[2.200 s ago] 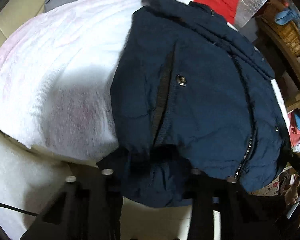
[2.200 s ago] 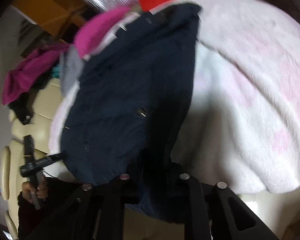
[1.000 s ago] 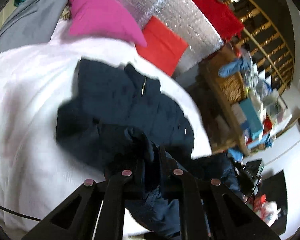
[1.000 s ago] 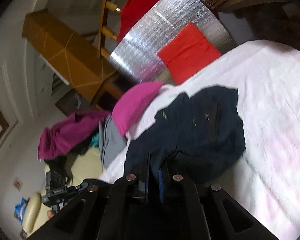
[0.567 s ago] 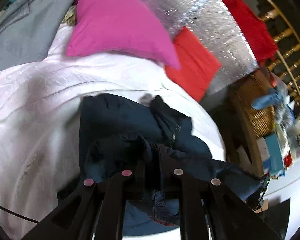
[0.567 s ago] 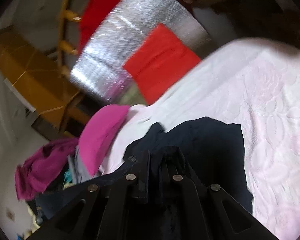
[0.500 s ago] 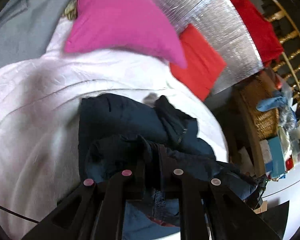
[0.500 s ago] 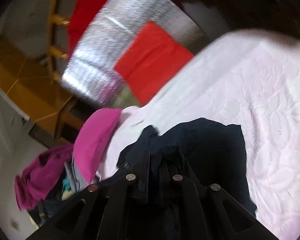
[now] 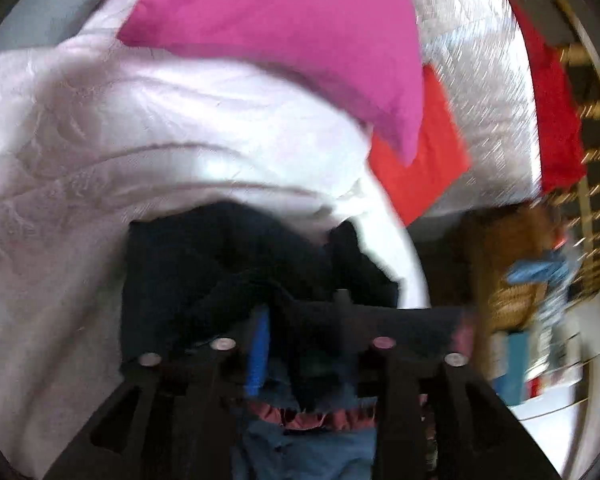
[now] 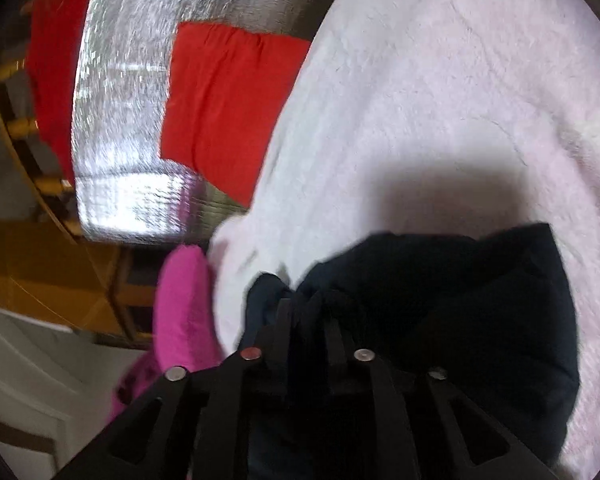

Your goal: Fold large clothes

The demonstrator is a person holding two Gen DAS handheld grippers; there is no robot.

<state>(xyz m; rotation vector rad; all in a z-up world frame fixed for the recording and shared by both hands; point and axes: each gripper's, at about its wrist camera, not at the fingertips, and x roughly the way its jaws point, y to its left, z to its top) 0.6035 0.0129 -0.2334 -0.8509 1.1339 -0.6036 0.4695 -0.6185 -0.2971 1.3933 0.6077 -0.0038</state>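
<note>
Left wrist view first: the left gripper (image 9: pixel 300 312) has its jaws just parting, spread now with dark cloth loose between them, no pinch visible. The navy jacket (image 9: pixel 204 264) lies bunched directly ahead of and under the fingers on the pale pink blanket (image 9: pixel 100 140), with the magenta pillow (image 9: pixel 284 36) beyond it. Over to the right wrist view: the right gripper (image 10: pixel 306 312) has also just been easing apart, a narrow gap, fabric sitting between the tips but seemingly released. There the jacket (image 10: pixel 480 300) spreads off to the right, a rumpled doubled-over heap; both hands look equally close.
</note>
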